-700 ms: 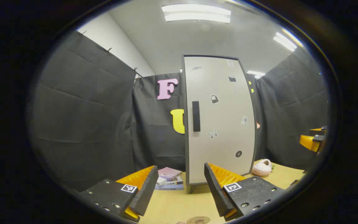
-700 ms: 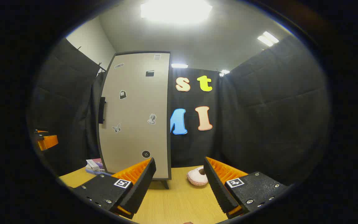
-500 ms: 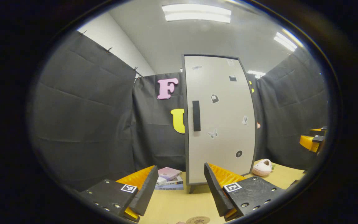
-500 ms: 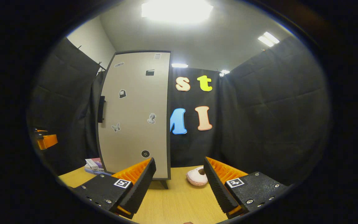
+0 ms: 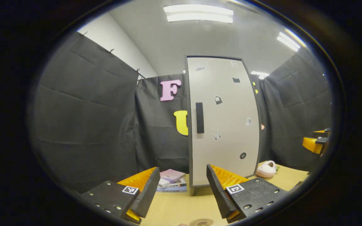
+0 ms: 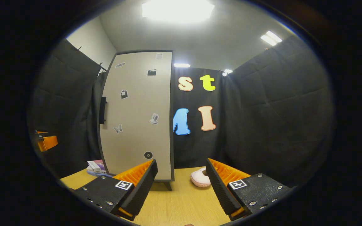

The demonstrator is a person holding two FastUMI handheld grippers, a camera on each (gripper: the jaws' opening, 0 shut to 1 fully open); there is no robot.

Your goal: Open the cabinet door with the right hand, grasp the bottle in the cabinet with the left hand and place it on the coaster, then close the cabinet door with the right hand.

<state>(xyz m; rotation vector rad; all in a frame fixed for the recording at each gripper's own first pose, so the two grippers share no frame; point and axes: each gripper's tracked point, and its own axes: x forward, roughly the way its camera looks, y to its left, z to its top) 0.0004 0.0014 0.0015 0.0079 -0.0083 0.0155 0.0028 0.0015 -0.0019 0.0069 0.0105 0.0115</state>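
From the right gripper view I see my right gripper [image 6: 181, 188] held above a wooden table [image 6: 181, 207], its two fingers spread wide with nothing between them. Ahead and to the left stands a tall pale cabinet [image 6: 137, 116], its door shut, a dark handle [image 6: 103, 110] on its left edge and small stickers across the front. A pink slipper [image 6: 200, 178] lies right of the cabinet's foot. What look like stacked books [image 6: 94, 166] sit at its left. The other gripper [image 6: 46, 142] shows at far left.

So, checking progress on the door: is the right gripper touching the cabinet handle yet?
Apart. The right gripper view shows the right gripper open, low over the table, the handle well beyond it.
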